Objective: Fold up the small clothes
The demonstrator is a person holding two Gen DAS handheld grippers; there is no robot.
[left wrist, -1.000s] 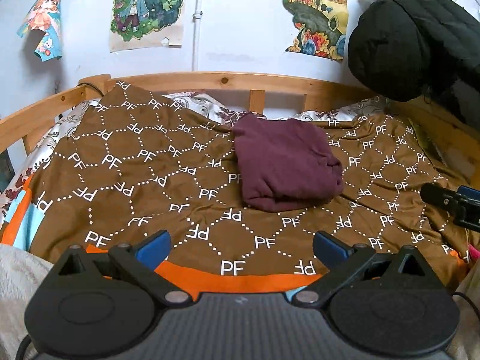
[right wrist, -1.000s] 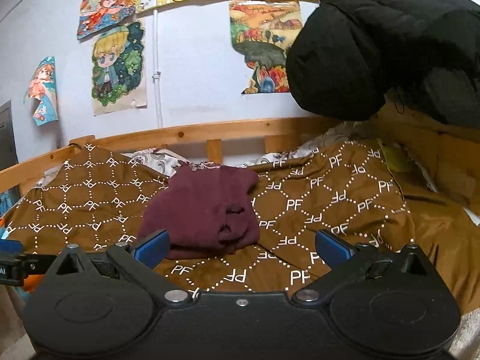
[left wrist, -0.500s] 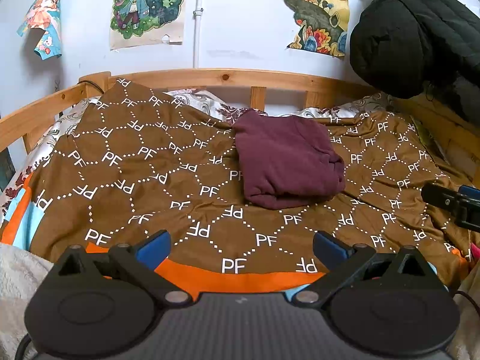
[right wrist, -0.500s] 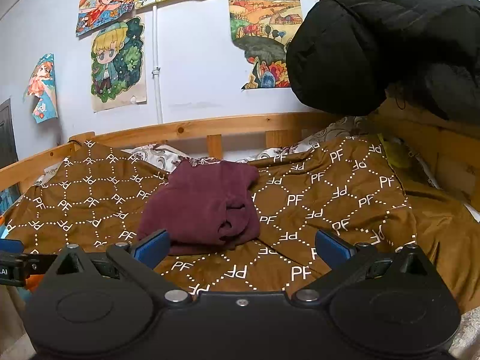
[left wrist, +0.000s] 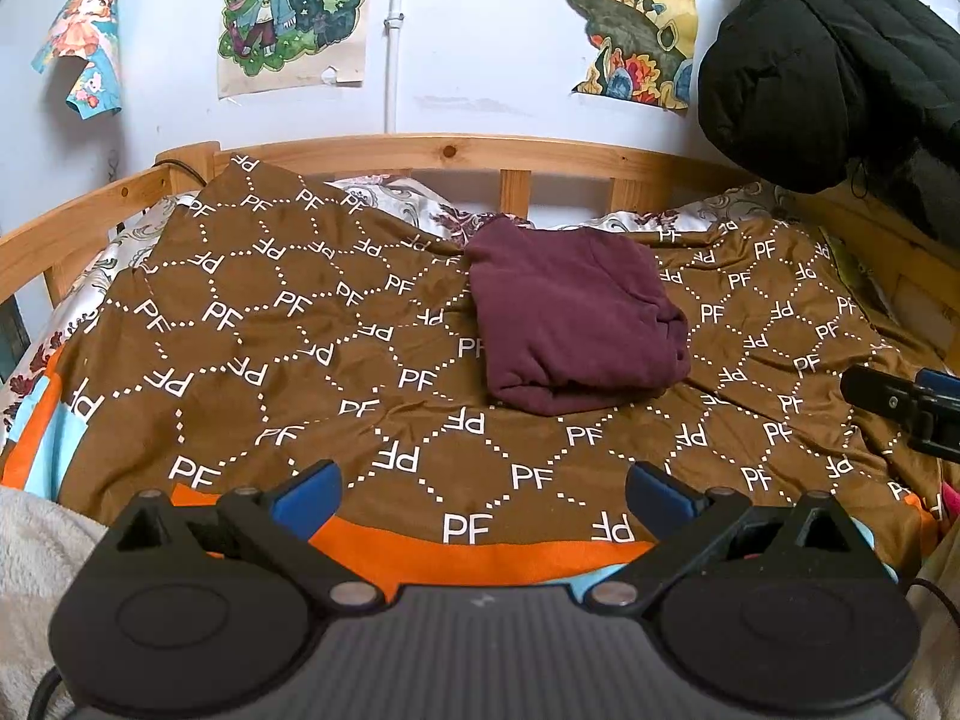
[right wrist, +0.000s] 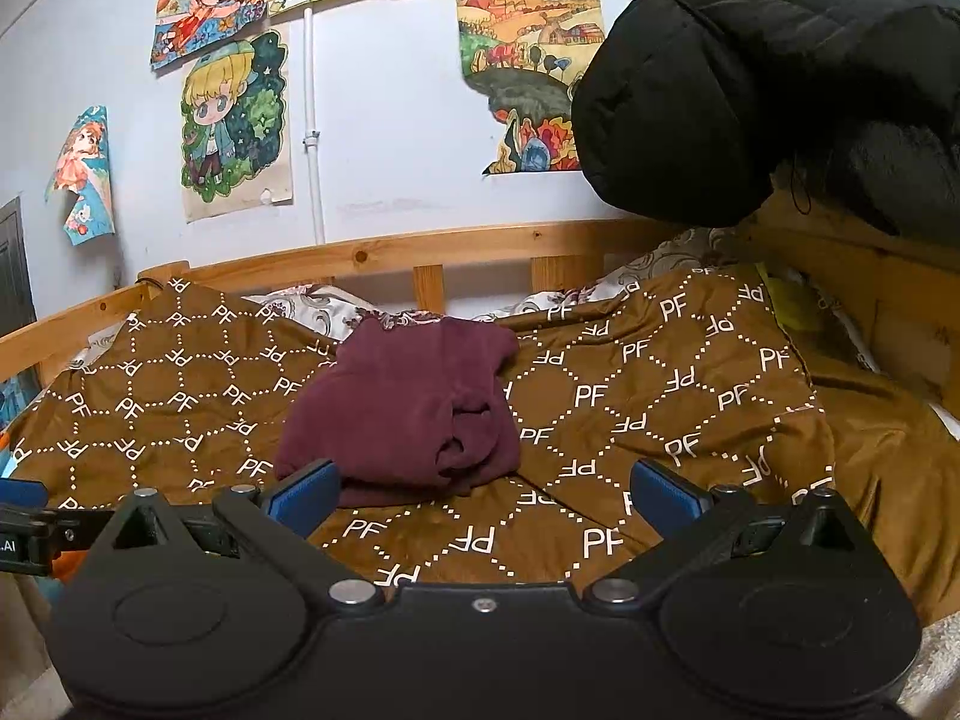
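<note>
Folded maroon fleece garment (left wrist: pixel 573 324) lies on the brown PF-patterned bedspread (left wrist: pixel 252 324), near the wooden headboard rail (left wrist: pixel 450 150); left gripper (left wrist: pixel 480 489) and right gripper (right wrist: pixel 483 489) hover apart from it, jaws wide, empty.

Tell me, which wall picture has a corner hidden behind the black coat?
The landscape picture with orange hills; the black coat overlaps its right edge. The blond cartoon kid and the other drawings hang clear of it.

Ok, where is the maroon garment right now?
The maroon garment lies folded on the brown PF blanket, near the wooden headboard rail, centre in the left wrist view, centre-left in the right wrist view.
</note>
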